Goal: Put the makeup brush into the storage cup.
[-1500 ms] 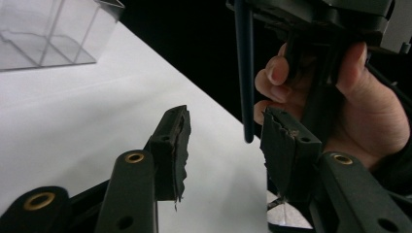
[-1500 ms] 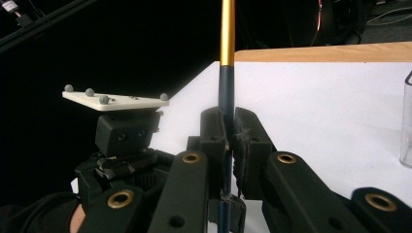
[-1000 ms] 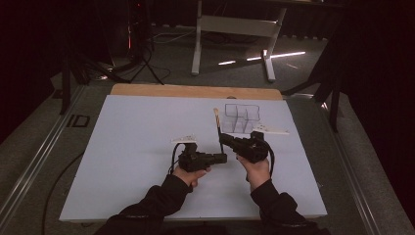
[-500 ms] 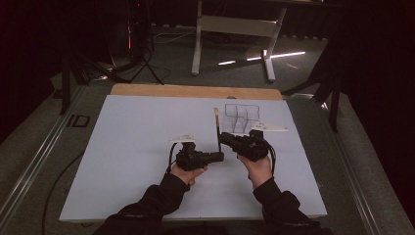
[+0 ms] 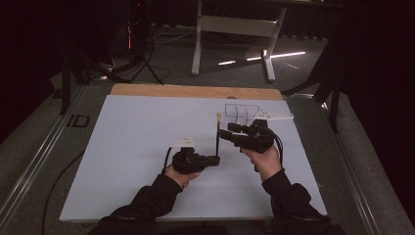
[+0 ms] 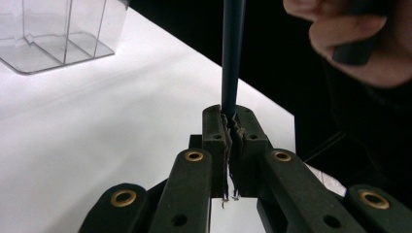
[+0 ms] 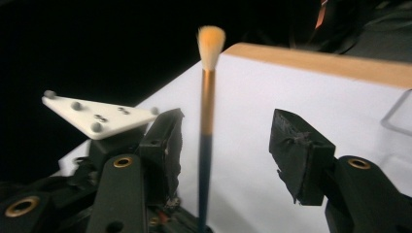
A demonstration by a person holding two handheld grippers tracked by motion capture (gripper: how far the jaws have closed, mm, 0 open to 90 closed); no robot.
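— Where's the brush now?

— The slim paintbrush with the dark blue handle, copper-coloured ferrule and pale bristle tip (image 7: pixel 208 121) stands upright, its lower handle pinched between the closed jaws of my left claw (image 6: pixel 229 127). That claw is fully shut on it, bristles up.

— And the other claw?

— My right claw (image 7: pixel 223 145) has just been opening. A second ago its jaws sat tight on the handle; now they stand about half apart, the brush between them but touching neither pad. I read that as a handover done: the left has it alone (so the right can back off).

— Do the views agree?

— They add to each other. The right gripper view shows the bristles, the ferrule and the gap on both sides of the handle. The left gripper view shows the pinch itself, plus the clear plastic divided box (image 6: pixel 53 36) beyond and left of the jaws on the white board (image 6: pixel 121 111). The high view shows both claws (image 5: pixel 215 160), right (image 5: pixel 226 132) just above left, with the box just beyond the right one.
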